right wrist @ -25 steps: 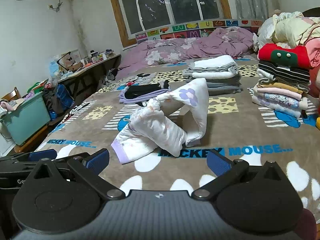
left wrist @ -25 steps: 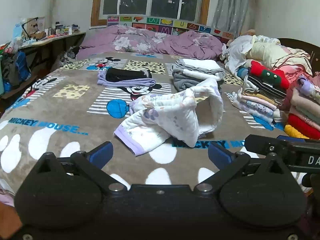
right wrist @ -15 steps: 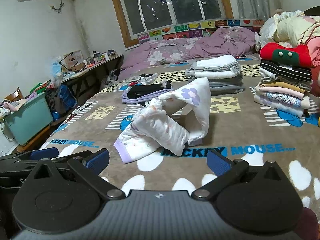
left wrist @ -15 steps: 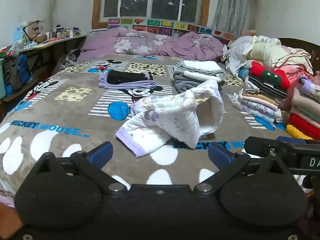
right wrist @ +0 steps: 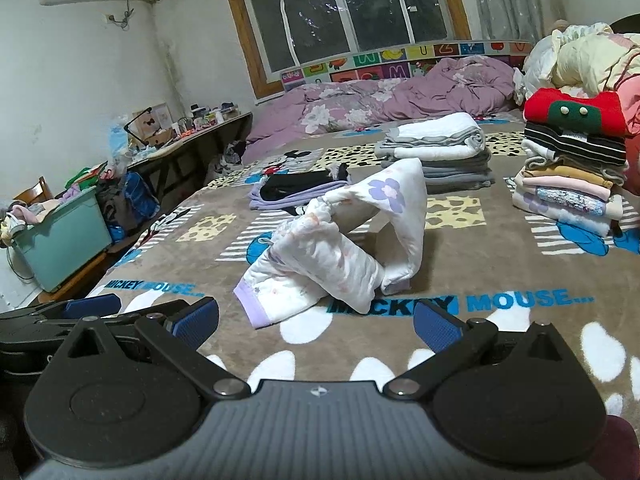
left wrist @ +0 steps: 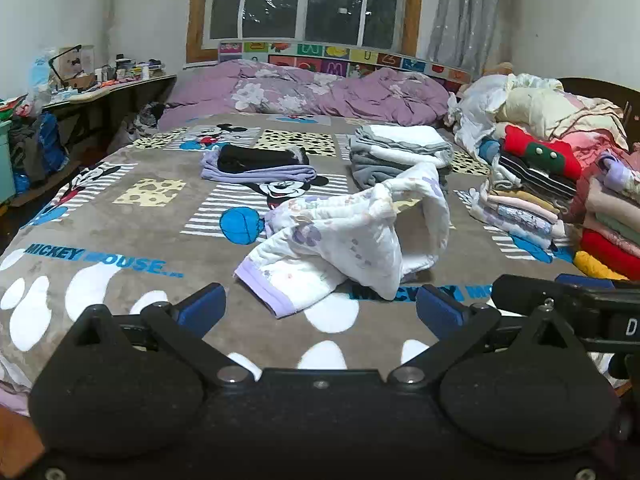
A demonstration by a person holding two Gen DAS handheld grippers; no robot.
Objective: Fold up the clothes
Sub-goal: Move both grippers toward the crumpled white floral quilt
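Observation:
A crumpled white garment with purple flowers and a lilac cuff point(left wrist: 352, 236) point(right wrist: 344, 248) lies humped on the brown Mickey Mouse blanket point(left wrist: 120, 216) point(right wrist: 500, 320), unfolded. My left gripper point(left wrist: 320, 310) hovers in front of it, open, nothing between its blue pads. My right gripper point(right wrist: 316, 322) also stands open and empty, just short of the lilac cuff. The right gripper's body shows at the right edge of the left wrist view, the left one's at the left edge of the right wrist view.
Folded piles sit behind: grey and white point(left wrist: 400, 152) point(right wrist: 440, 148), lilac and black point(left wrist: 256, 164) point(right wrist: 296, 188). A tall mixed stack point(left wrist: 536, 184) point(right wrist: 572, 164) lines the right side. A purple duvet point(left wrist: 312, 92) lies at the head. A desk point(right wrist: 180, 148) and teal bin point(right wrist: 60, 240) stand left.
Both grippers have tilted or drawn back a little, so the garment sits slightly lower and farther in view. Both stay open; the garment itself has not moved.

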